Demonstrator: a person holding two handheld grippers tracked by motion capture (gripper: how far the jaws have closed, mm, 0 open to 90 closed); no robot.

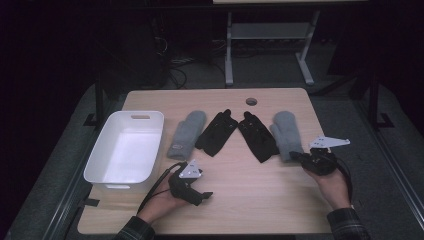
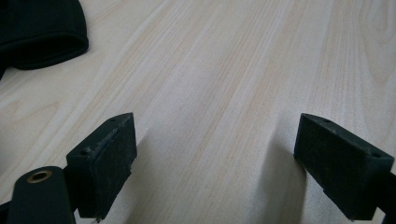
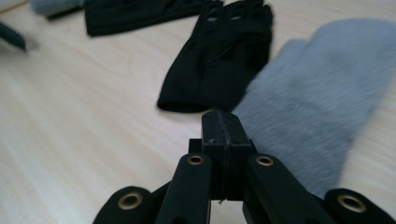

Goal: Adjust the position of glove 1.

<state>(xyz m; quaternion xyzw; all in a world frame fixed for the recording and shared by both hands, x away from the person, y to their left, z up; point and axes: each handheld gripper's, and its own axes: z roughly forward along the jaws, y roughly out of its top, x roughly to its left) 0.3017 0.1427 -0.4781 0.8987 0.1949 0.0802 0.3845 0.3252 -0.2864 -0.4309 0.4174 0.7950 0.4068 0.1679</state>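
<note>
left hand-held gripper [image 1: 204, 195]: jaws wide apart, over bare light wooden bench [image 1: 250, 195], near left
right hand-held gripper [image 1: 295, 156]: jaws pressed together, empty, tip at cuff of right grey fuzzy mitten [image 1: 286, 132]
black gloves [image 1: 257, 135]: mid bench, between grey mittens
white plastic bin [image 1: 127, 147]: far left

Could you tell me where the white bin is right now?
In the high view, the white bin sits at the table's left edge, beside the left grey mitten.
</note>
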